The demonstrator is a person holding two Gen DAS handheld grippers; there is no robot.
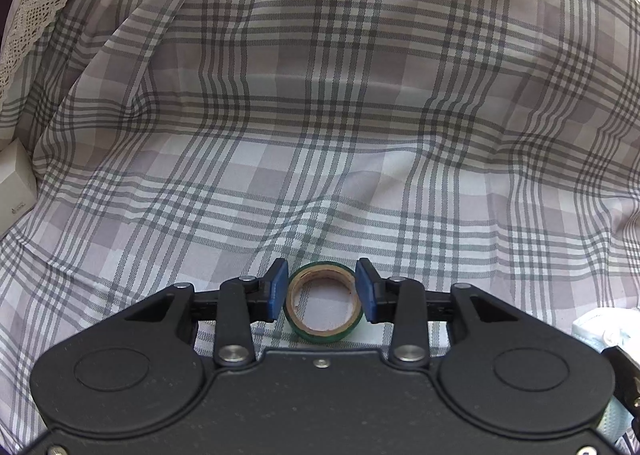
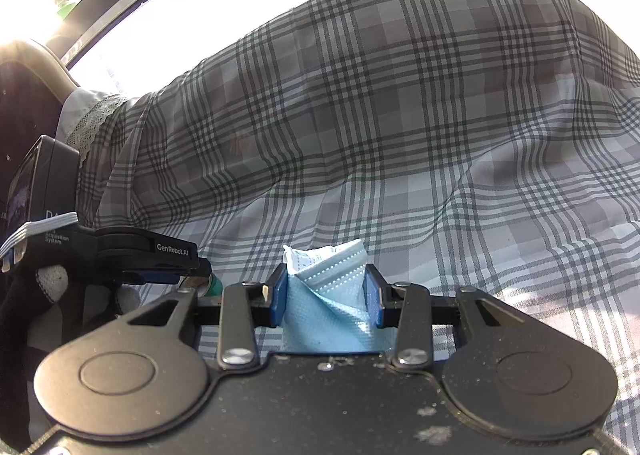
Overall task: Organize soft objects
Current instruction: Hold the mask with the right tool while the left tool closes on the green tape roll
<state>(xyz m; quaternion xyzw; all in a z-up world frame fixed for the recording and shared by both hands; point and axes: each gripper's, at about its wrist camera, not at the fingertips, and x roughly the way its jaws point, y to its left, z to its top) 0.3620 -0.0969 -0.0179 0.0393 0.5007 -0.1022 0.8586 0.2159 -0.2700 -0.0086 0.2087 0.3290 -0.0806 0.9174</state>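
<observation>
Left hand-held gripper (image 1: 322, 291) sits spread around a green tape roll (image 1: 324, 302) lying on the plaid cloth (image 1: 320, 115), pads just clear. Right hand-held gripper (image 2: 326, 295) pinches a crumpled blue face mask (image 2: 326, 295) above the cloth.

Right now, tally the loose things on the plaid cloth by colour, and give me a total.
Green: 1, the roll of tape between the left gripper pads.
Light blue: 1, the face mask pinched in the right gripper.
White: 1, the small box at the cloth's edge.
Total: 3
</observation>
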